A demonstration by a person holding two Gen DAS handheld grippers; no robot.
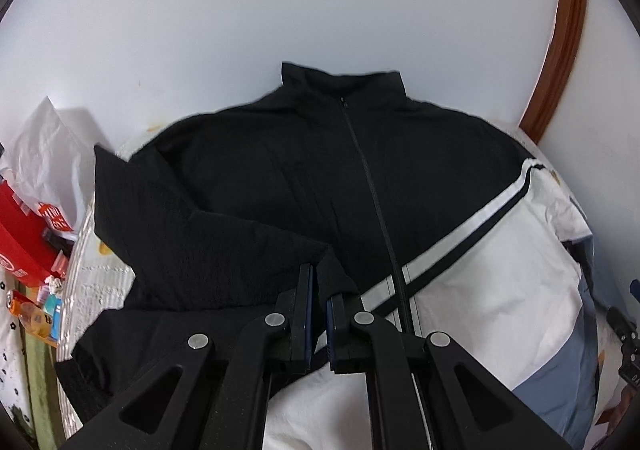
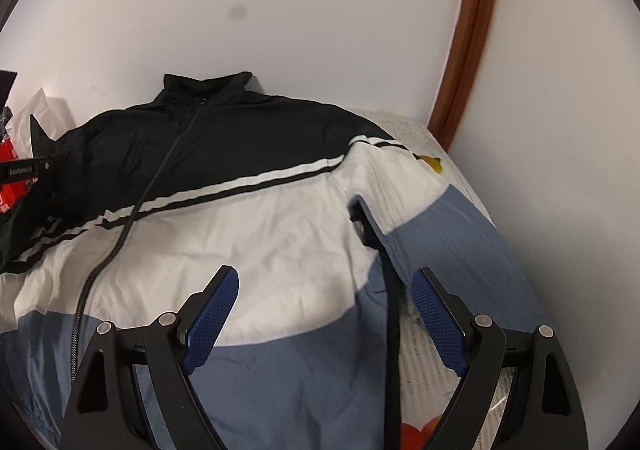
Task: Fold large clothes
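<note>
A zip-up jacket [image 1: 280,170], black on top, white in the middle and blue-grey at the hem, lies front-up on a bed with its collar toward the wall; it also shows in the right wrist view [image 2: 260,230]. Its black left sleeve [image 1: 208,250] is folded in across the chest. My left gripper [image 1: 320,286] is shut on that sleeve's cuff end. My right gripper [image 2: 324,282] is open and empty, low over the white and blue lower body, beside the right sleeve [image 2: 452,234], which lies straight along the jacket's side.
A white wall is right behind the collar, with a brown wooden door frame [image 2: 468,50] at the right. A red box and a white plastic bag [image 1: 44,154] with small clutter sit at the bed's left edge. The patterned bedsheet [image 2: 436,362] shows at the right.
</note>
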